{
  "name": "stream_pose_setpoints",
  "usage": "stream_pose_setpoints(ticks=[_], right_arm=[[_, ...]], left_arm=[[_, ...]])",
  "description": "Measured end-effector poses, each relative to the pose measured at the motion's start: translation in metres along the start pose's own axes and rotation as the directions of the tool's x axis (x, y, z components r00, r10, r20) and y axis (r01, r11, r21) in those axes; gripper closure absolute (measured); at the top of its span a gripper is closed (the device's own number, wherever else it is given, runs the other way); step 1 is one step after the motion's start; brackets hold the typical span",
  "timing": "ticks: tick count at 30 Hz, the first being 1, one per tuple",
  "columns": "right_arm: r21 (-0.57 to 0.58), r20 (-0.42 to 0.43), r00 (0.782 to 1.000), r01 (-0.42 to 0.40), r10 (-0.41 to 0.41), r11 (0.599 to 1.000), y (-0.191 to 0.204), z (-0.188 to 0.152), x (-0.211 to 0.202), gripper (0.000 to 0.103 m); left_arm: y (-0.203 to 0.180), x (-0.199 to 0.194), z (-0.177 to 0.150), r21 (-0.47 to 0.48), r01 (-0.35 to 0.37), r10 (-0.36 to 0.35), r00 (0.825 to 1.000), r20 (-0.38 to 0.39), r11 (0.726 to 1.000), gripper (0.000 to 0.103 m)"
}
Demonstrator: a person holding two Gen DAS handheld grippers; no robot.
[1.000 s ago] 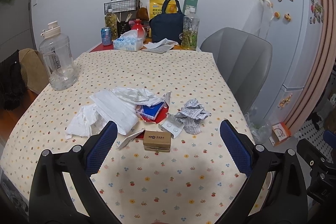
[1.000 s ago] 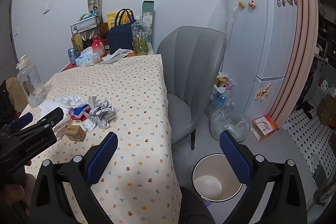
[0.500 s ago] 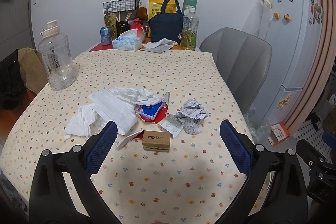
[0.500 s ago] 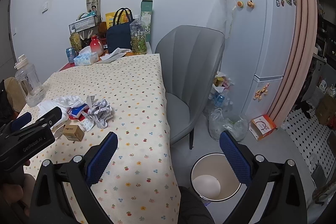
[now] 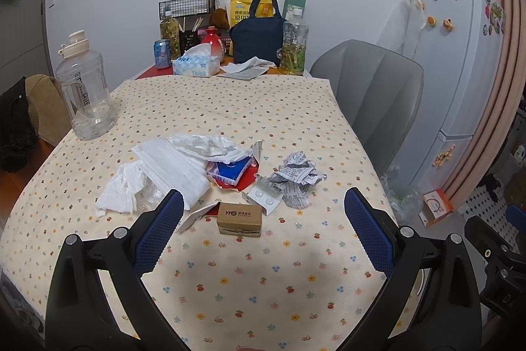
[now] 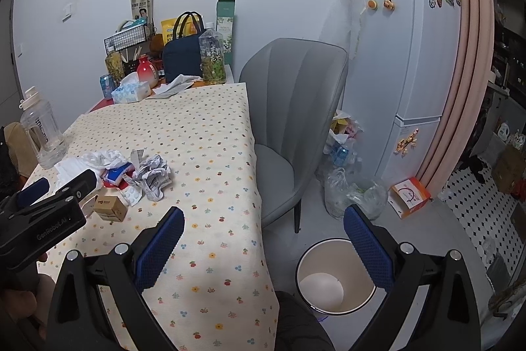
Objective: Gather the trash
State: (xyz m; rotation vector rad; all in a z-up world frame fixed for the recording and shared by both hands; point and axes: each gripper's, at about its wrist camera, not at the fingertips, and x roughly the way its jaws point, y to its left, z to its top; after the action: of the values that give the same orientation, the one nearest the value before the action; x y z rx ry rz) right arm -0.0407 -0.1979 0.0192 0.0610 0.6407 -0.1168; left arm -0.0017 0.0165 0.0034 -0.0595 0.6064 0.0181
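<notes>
A heap of trash lies mid-table: a small brown cardboard box (image 5: 239, 217), a crumpled printed receipt (image 5: 297, 175), a blister pack (image 5: 264, 198), a red and blue wrapper (image 5: 231, 171), a white face mask (image 5: 174, 166) and crumpled tissue (image 5: 120, 189). My left gripper (image 5: 263, 232) hangs open just short of the box, with nothing between its fingers. My right gripper (image 6: 263, 244) is open too, over the table's right edge, above a white waste bin (image 6: 335, 280) on the floor. The same box (image 6: 110, 208) and receipt (image 6: 154, 178) show at the left in the right wrist view.
A big clear water jug (image 5: 83, 94) stands at the table's left. A tissue box (image 5: 196, 64), bottles, a can and a navy bag (image 5: 258, 35) crowd the far end. A grey chair (image 6: 296, 120) sits right of the table, with a fridge (image 6: 407, 61) and bags beyond.
Both views have shifted slightly; the trash heap sits a little lower left than a second ago. Both grippers stay open and nothing has been picked up.
</notes>
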Motion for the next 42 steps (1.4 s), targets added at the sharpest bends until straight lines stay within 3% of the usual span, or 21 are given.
stream_pose_setpoints(ticks=[14,28,36,42], right_arm=[[-0.013,-0.01,1.0,-0.01,0.01,1.0,0.008,0.0,0.003,0.008],[-0.07,-0.055,0.993,-0.107,0.104,0.992,0.059,-0.003,0.024,0.008],[-0.103,-0.084,0.984,-0.164,0.156,0.981,0.086,-0.003,0.036,0.011],[-0.11,-0.107,0.98,-0.178,0.167,0.978,0.093,-0.005,0.045,0.013]], left_arm=[[0.012,0.0,-0.002,-0.017,-0.017,0.017,1.0,-0.005,1.0,0.006],[0.073,-0.002,-0.013,-0.107,-0.129,0.126,0.991,-0.037,0.986,0.006],[0.102,0.001,-0.017,-0.143,-0.158,0.152,0.987,-0.051,0.977,0.006],[0.109,0.014,-0.018,-0.153,-0.145,0.135,0.988,-0.076,0.978,0.016]])
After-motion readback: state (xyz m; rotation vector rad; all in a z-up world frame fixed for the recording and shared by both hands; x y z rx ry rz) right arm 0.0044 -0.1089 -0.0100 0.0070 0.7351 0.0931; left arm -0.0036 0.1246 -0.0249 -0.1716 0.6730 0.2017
